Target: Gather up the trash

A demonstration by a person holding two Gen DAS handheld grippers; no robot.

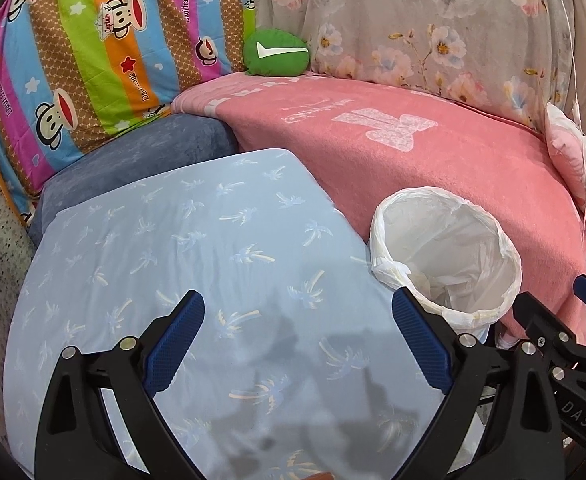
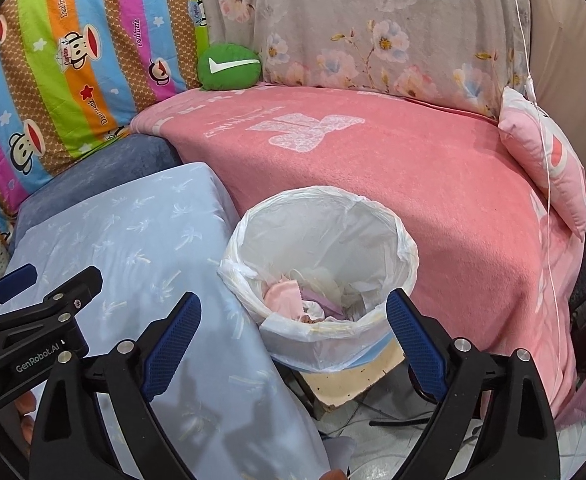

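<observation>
Trash (image 2: 313,300), crumpled pink and white scraps, lies at the bottom of the white-lined bin (image 2: 407,258), which stands between the pale blue palm-print cushion (image 2: 141,240) and the pink blanket (image 2: 433,184). Your right gripper (image 2: 293,338) hangs over the bin's near rim, fingers spread wide with nothing between them. Your left gripper (image 1: 299,340) hovers over the blue cushion, likewise released and empty, its right finger just overlapping the bin's edge. Behind, a green round cushion (image 2: 227,66) sits against the striped monkey-print bedding (image 2: 73,60)
</observation>
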